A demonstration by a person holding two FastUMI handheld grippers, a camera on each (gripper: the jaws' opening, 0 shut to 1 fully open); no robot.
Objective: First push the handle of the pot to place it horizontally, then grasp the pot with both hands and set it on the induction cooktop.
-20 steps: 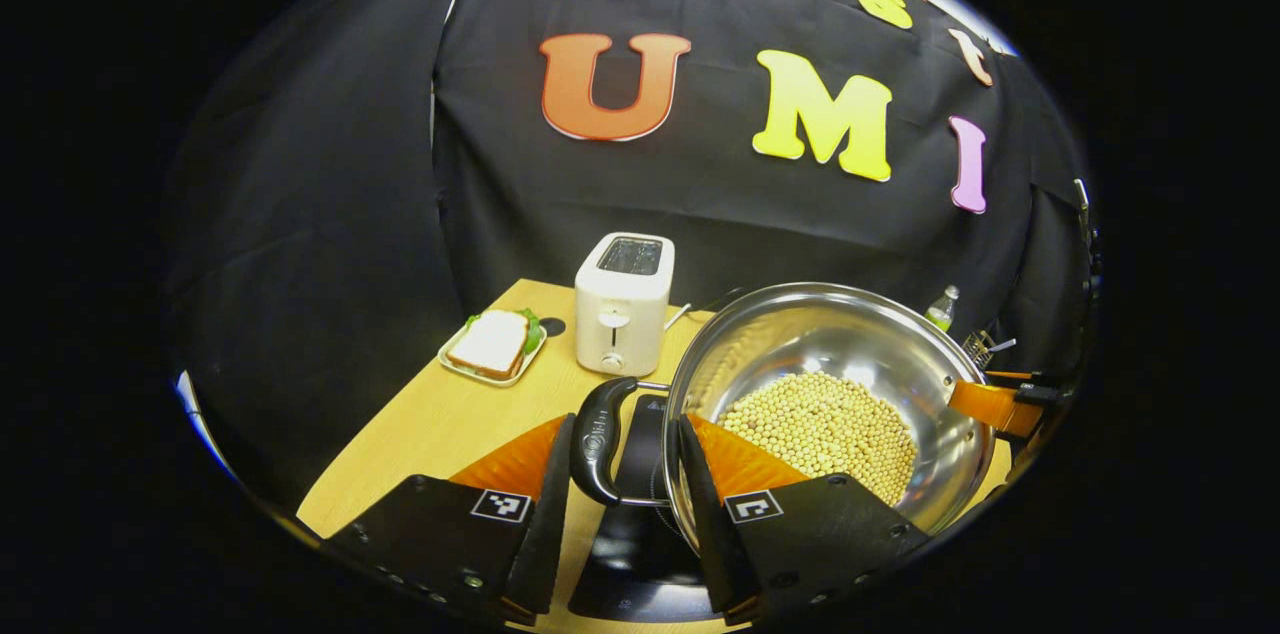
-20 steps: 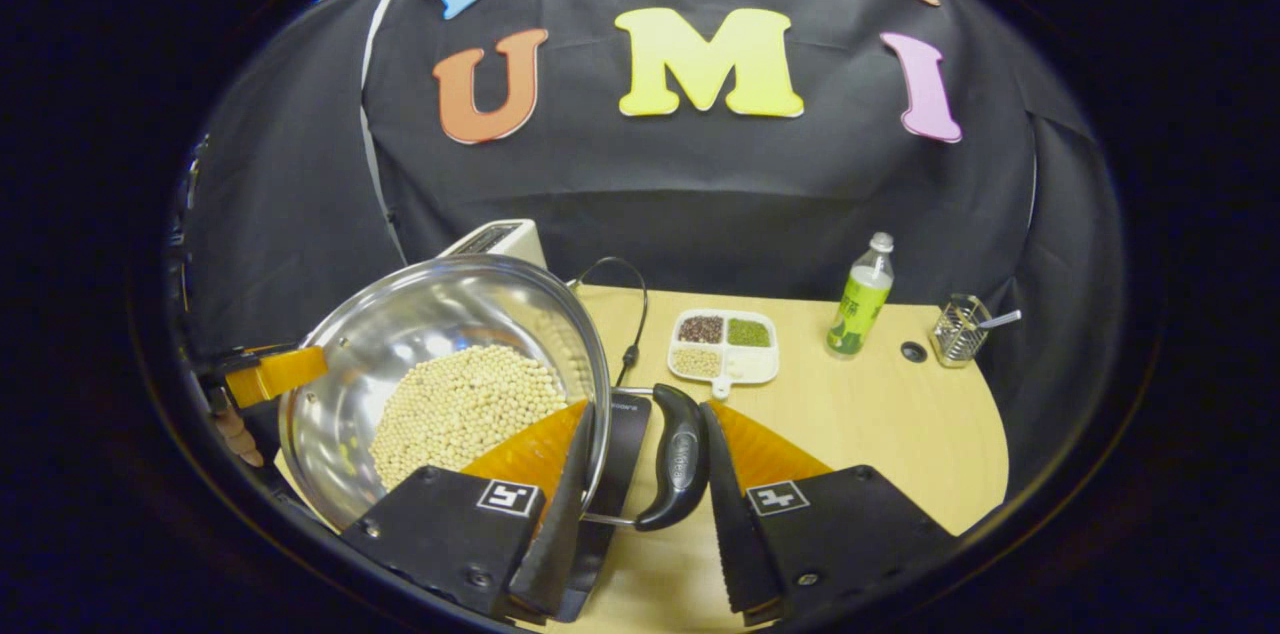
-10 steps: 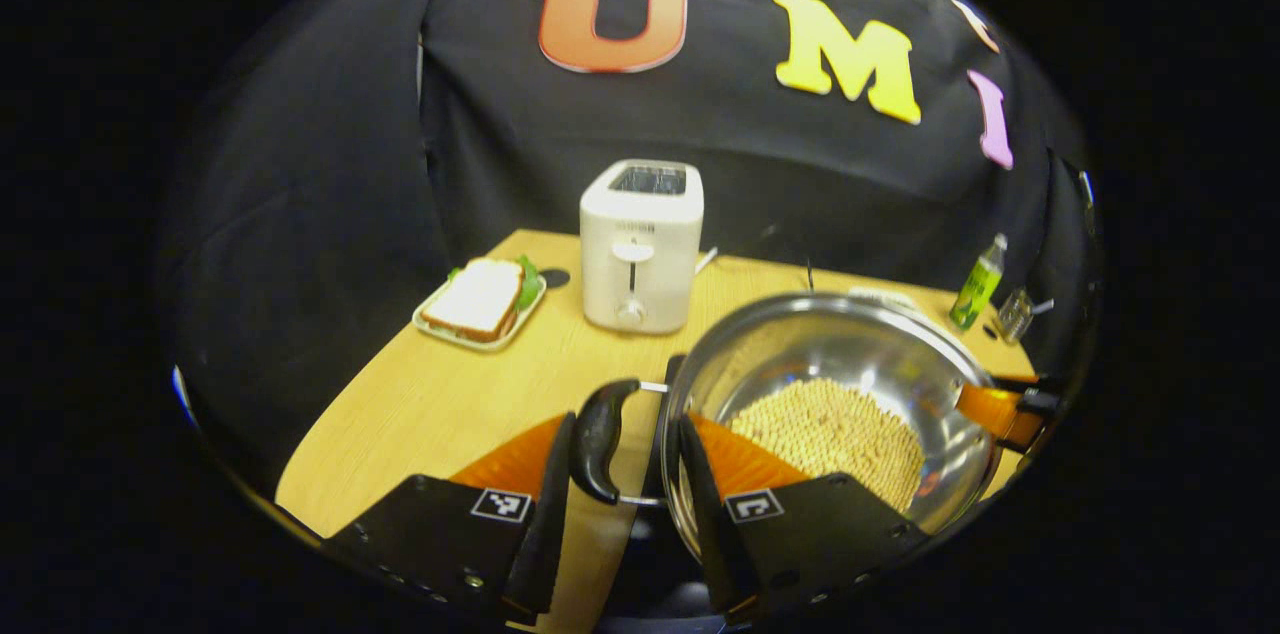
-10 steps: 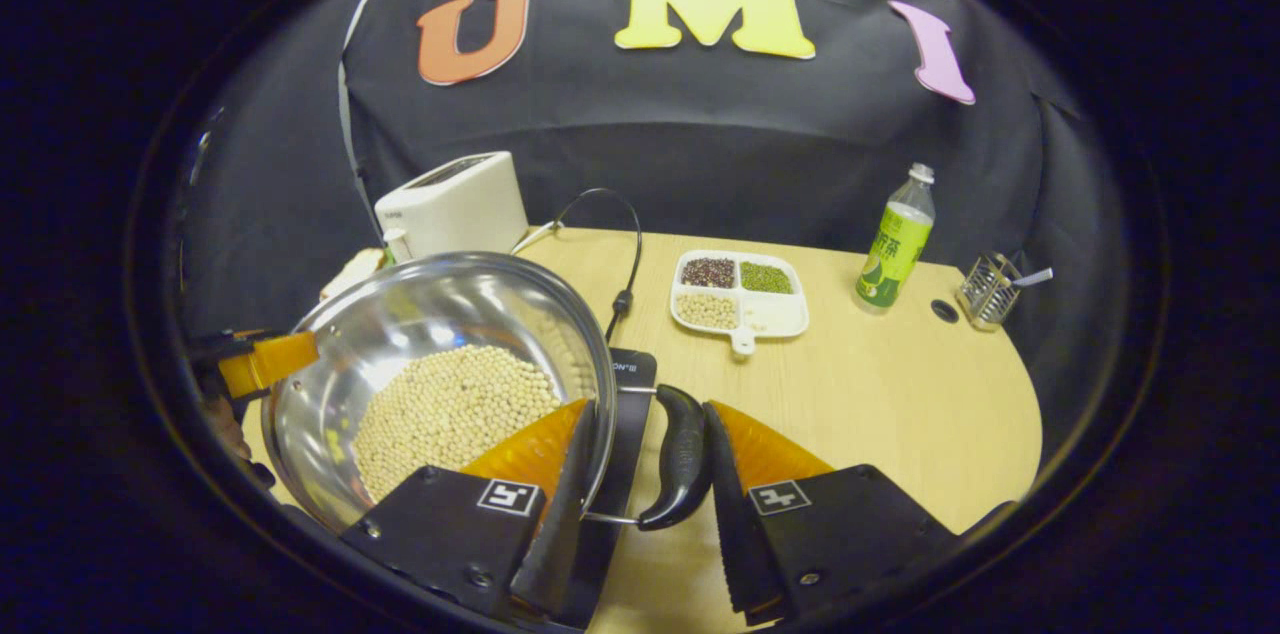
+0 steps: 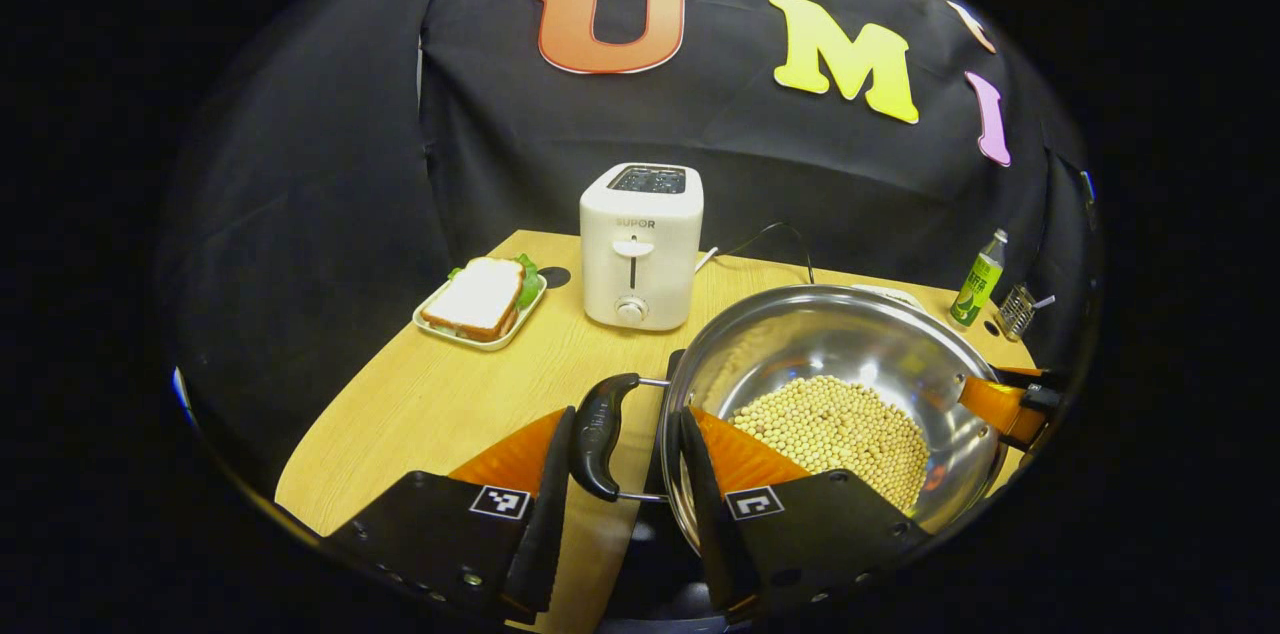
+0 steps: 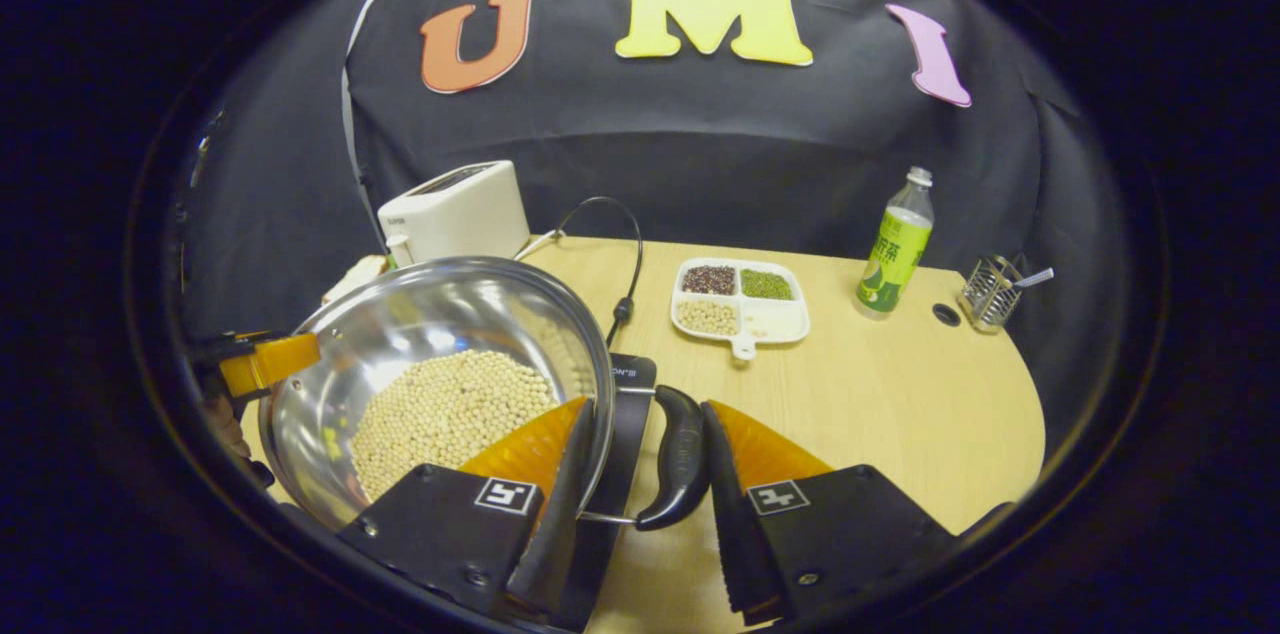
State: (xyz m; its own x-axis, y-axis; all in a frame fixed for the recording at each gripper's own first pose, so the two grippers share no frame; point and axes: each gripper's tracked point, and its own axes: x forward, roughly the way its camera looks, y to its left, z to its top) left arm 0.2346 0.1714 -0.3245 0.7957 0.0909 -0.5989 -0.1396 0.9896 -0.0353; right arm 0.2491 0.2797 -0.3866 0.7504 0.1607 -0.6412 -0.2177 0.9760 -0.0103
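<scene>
Left gripper (image 5: 618, 474): fingers straddle the pot (image 5: 850, 344) wall and black left handle (image 5: 598, 434), seemingly pinching. Right gripper (image 6: 640, 474): likewise at right handle (image 6: 680, 459). Pot over induction cooktop (image 6: 625, 414); contact hidden by the bowl. Soybeans (image 6: 445, 414) inside; table (image 6: 900, 414) beyond.

The pot (image 5: 840, 374) sits between the two grippers at the near edge of the table (image 5: 420, 404), blocking the middle. Behind it, toward the far edge, stands the toaster (image 5: 641, 244), with the sandwich plate (image 5: 480, 299) just beside it near the far left corner; bare wood runs between these and the near left edge. A cord (image 6: 625, 259) loops over the table behind the pot. On the right, the divided dish (image 6: 740, 299), bottle (image 6: 893, 239) and wire holder (image 6: 988, 292) line the far edge, leaving open wood along the near right side.
</scene>
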